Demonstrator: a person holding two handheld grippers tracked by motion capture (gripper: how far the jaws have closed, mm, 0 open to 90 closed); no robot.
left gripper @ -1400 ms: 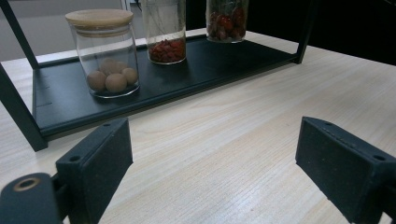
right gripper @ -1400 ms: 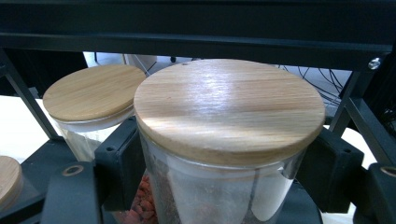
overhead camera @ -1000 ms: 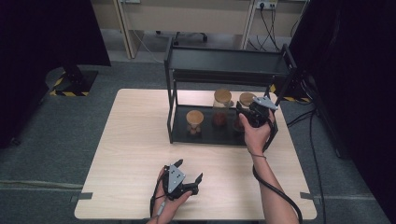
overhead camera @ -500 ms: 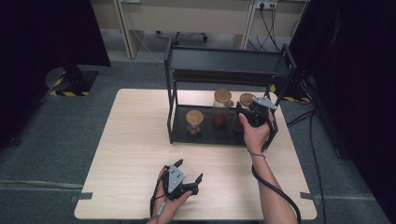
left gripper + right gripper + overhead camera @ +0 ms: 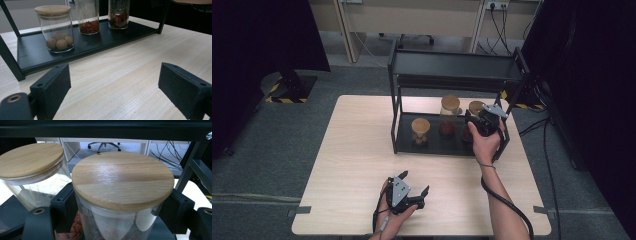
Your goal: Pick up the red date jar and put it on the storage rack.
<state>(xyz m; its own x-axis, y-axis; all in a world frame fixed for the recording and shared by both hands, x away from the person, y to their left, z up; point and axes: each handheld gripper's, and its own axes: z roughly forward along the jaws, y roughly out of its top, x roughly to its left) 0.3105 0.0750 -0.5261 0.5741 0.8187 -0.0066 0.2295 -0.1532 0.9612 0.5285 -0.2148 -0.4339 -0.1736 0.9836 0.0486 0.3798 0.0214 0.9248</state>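
**Right Gripper Clamped on a Wood-Lidded Jar in the Black Rack**

Seen from the high view: a black two-tier rack point(image 5: 452, 65) standing at the far side of a pale wooden table point(image 5: 357, 150), three glass jars on its lower shelf. Right gripper point(image 5: 479, 125) reaching in at the shelf's right end, jaws closed around the rightmost jar point(image 5: 475, 108). In the right gripper view, that jar point(image 5: 122, 180) close up between the two black pads point(image 5: 63, 202), glass wall pressed on both sides, round wooden lid on top, dark red contents dimly visible below. Just beside it, toward the left of that view, the tall middle jar point(image 5: 30, 162), likewise lidded in wood.

Left gripper point(image 5: 412, 195) resting low at the near edge of the table, well apart from the rack, jaws spread wide with nothing between them. In the left gripper view, bare tabletop between the pads point(image 5: 53, 87); beyond, the short jar point(image 5: 56, 28) holding round beige balls, then two jars with red contents.

No brand, label or legible writing anywhere: plain lids, clear unmarked glass, unmarked rack.
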